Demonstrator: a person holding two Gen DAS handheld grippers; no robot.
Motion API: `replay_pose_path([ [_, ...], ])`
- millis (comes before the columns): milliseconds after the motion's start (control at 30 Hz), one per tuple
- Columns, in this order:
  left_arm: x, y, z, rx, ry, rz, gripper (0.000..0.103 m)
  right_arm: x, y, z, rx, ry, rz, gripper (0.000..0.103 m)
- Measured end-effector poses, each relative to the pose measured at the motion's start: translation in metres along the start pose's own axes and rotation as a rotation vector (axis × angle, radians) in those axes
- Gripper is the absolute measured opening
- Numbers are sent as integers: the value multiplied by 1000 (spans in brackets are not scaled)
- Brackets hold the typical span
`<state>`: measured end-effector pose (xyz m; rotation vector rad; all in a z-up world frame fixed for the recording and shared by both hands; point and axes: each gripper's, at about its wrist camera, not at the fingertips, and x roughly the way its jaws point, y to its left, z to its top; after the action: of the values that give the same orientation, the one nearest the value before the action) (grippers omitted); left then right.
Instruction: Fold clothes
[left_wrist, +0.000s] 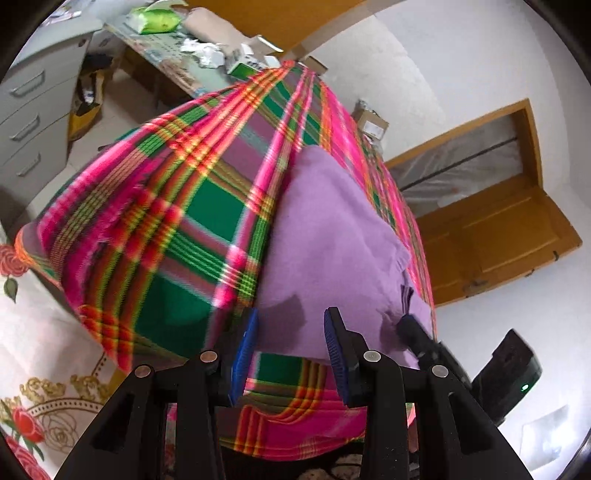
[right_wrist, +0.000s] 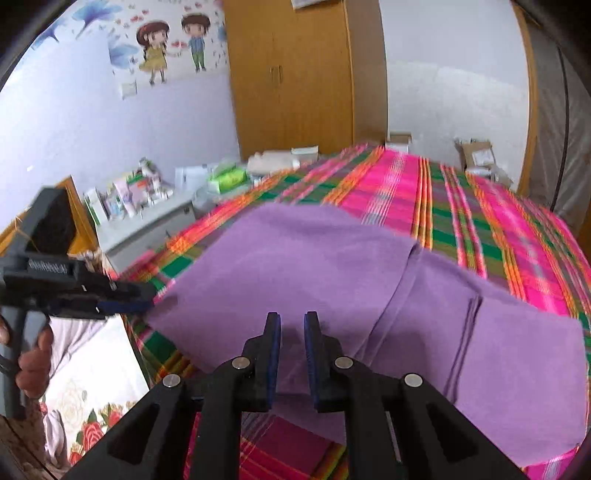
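Note:
A purple garment (left_wrist: 332, 229) (right_wrist: 295, 258) lies folded flat on a bed covered by a pink and green plaid blanket (left_wrist: 184, 192) (right_wrist: 491, 221). A sleeve or folded panel lies across its right part. My left gripper (left_wrist: 291, 314) is open, its blue pads (left_wrist: 245, 339) straddling the garment's near edge. In the right wrist view the left gripper (right_wrist: 147, 297) reaches the cloth's left corner. My right gripper (right_wrist: 292, 317) hovers over the near edge with only a narrow gap between its fingers and purple cloth showing through. In the left wrist view the right gripper (left_wrist: 406, 323) touches the garment's right edge.
A cluttered desk (right_wrist: 147, 218) (left_wrist: 177, 62) and grey drawers (left_wrist: 33, 110) stand left of the bed. A wooden wardrobe (right_wrist: 291, 74) and cardboard boxes (right_wrist: 476, 155) are at the far end. A floral sheet (left_wrist: 44, 350) hangs below the blanket. A hand (right_wrist: 33, 362) holds the left gripper.

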<state>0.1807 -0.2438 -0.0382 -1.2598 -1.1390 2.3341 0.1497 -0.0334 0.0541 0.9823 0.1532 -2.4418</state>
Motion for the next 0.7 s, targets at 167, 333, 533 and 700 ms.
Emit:
replay_pose_path([
  [167, -3, 7, 3, -21, -11, -9, 38, 1, 0, -4, 0, 24, -1, 13],
  [333, 0, 9, 4, -35, 0, -18, 38, -1, 13, 1, -45, -3, 20, 14],
  [533, 6, 10, 10, -48, 16, -33, 38, 15, 19, -8, -52, 74, 19, 15],
  [700, 10, 7, 16, -54, 29, -47, 38, 12, 31, -1, -72, 33, 62, 22],
])
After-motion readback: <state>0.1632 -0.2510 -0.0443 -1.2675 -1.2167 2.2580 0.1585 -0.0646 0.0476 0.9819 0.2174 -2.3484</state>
